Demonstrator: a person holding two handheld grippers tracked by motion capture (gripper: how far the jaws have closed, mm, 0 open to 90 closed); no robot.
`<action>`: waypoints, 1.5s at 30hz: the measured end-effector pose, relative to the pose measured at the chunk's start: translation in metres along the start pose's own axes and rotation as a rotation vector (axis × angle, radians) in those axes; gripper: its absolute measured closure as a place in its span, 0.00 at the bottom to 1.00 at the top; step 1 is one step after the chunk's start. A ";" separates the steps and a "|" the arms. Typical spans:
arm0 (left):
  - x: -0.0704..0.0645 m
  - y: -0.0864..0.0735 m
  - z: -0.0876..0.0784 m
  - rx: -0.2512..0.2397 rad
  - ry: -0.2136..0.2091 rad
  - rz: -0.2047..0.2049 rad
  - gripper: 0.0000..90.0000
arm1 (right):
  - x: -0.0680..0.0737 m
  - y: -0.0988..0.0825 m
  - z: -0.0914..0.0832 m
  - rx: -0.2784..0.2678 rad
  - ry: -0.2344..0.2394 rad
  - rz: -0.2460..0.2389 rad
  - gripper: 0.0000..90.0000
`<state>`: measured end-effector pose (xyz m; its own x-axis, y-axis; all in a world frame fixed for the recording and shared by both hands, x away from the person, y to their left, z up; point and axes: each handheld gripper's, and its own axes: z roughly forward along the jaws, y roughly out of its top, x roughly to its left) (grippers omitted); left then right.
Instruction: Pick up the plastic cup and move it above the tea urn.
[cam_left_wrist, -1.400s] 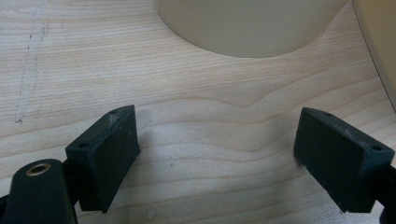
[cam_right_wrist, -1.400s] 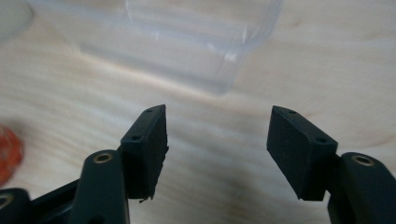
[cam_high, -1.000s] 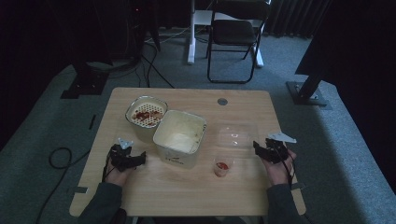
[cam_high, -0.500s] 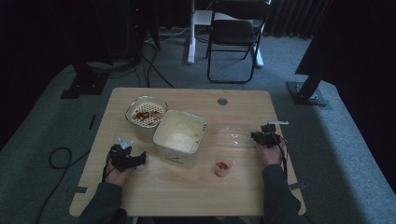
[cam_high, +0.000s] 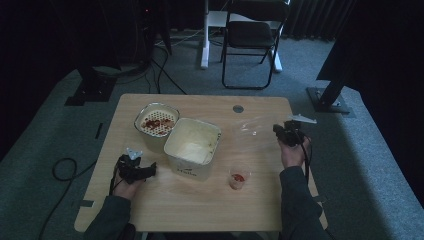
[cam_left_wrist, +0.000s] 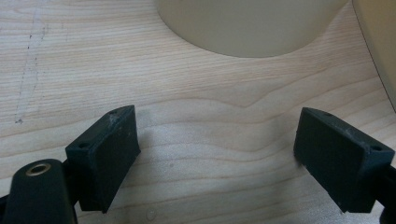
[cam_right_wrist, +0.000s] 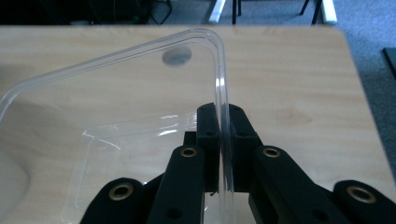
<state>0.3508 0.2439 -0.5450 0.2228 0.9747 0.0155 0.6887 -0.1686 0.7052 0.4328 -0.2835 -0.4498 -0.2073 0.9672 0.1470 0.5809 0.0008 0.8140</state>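
The right tongs (cam_right_wrist: 219, 140) have just been closing and now pinch the rim of a clear plastic lid (cam_right_wrist: 140, 93) between their pads, the thin edge running straight up through the narrow gap in the right gripper view. From above, the right tongs (cam_high: 286, 132) sit near the right edge of the surface (cam_high: 200, 210), toward its far right corner, and the clear plastic lid (cam_high: 255, 132) reaches from them toward the middle, tilted with its gripped side raised (how far it clears the wood I cannot tell). The left tongs (cam_high: 142, 170) rest near the left edge of the surface, toward the near corner, held by the person's left hand (cam_high: 125, 187); their jaws stand wide apart with only bare wood between them, as the left gripper view makes plain, so the left tongs (cam_left_wrist: 215, 149) grasp nothing. Just beyond them stands a square cream container (cam_high: 192, 146), its open top showing a pale inside, and behind it toward the far left a perforated strainer basket (cam_high: 156, 122) holding red pieces. A small clear cup (cam_high: 238, 177) with something red in it stands near the middle of the near half, between the two hands.
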 end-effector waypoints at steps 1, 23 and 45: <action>0.000 0.000 0.000 0.000 0.000 0.000 0.16 | 0.001 0.004 -0.001 -0.007 0.005 0.005 0.96; 0.000 0.000 0.000 0.000 -0.002 0.001 0.16 | 0.095 0.100 -0.046 -0.104 0.155 -0.170 0.95; 0.000 0.000 0.000 -0.001 -0.001 0.001 0.16 | 0.165 0.090 -0.036 -0.097 0.311 -0.273 0.60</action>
<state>0.3509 0.2441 -0.5450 0.2240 0.9745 0.0153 0.6877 -0.1692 0.7060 0.4226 -0.1334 -0.3318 -0.5798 0.8118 0.0690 0.3979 0.2082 0.8935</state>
